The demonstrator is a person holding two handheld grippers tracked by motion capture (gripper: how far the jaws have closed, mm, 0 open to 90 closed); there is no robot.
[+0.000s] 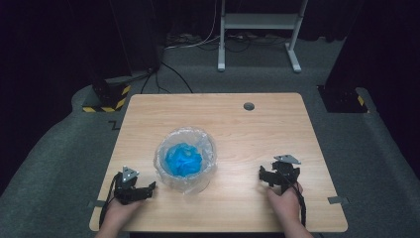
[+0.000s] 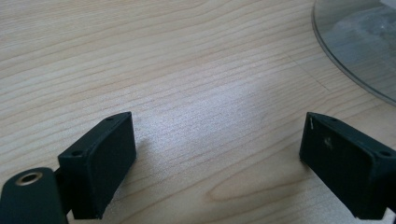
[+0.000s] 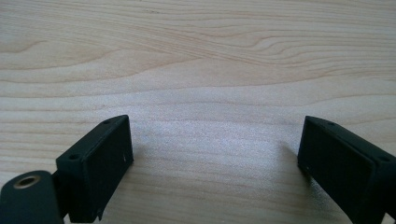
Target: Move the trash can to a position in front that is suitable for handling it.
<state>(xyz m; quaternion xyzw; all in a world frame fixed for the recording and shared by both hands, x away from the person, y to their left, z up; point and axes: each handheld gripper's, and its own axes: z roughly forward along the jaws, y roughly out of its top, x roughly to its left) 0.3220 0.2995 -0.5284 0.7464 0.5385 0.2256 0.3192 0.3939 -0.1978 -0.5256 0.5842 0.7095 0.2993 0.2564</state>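
Clear bowl, unlabelled, blue-filled

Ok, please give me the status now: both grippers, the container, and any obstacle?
Left gripper and right gripper open, empty, low over the table. Clear container with blue material between them, untouched. Nothing in the way.

High view looks down over the table; both gripper views skim that tabletop close, facing twelve o'clock.
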